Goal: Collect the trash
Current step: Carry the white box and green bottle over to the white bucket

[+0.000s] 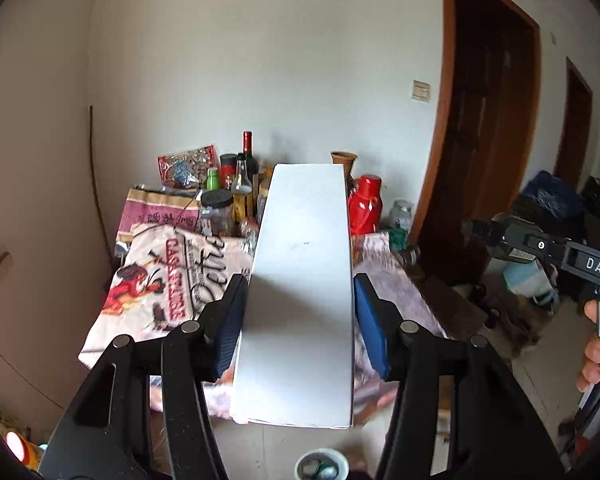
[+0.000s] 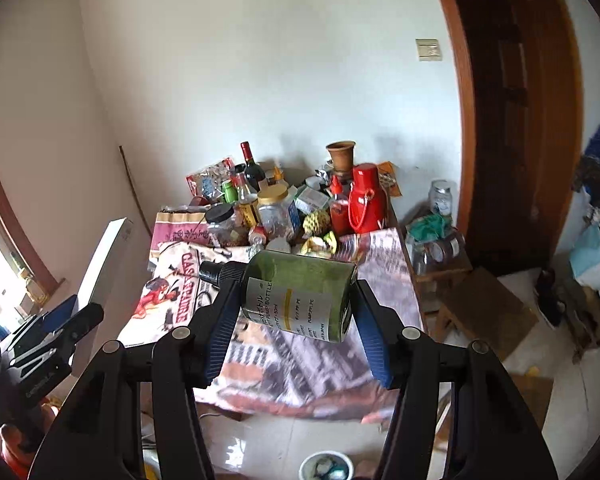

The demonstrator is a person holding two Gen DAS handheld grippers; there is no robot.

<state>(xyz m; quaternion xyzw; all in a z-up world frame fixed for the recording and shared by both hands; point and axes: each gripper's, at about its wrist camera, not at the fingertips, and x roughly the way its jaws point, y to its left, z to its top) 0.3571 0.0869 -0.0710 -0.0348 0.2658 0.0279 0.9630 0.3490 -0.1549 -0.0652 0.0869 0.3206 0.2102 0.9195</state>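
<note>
The left claw [image 1: 300, 320] grips a long white box [image 1: 300, 280] between its two blue pads, one pad pressed on each long side; the box reaches forward past the fingertips and is held up in the air above the table's near edge. Seen from the right wrist camera, the same box [image 2: 104, 260] tilts up and away from the left claw [image 2: 66, 316], off to the left side

The right claw [image 2: 296, 320] clamps a dark green pump bottle [image 2: 300, 292] lying sideways between its pads, black cap to the left, flat base against the right pad, white label facing the camera. From the left wrist camera that bottle [image 1: 500, 240] shows far to the right at the tip of the right claw [image 1: 504, 242], with a hand [image 1: 592, 344] on the handle behind it

Ahead of both claws stands a table [image 2: 380, 264] covered with printed cloth; beyond the pads, at its far end by the wall, crowd jars, a wine bottle [image 2: 252, 166], a red flask [image 2: 366, 200] and a clay vase [image 2: 341, 156]. Below the claws, on the floor, sits a small white bin [image 2: 326, 467] with scraps inside
</note>
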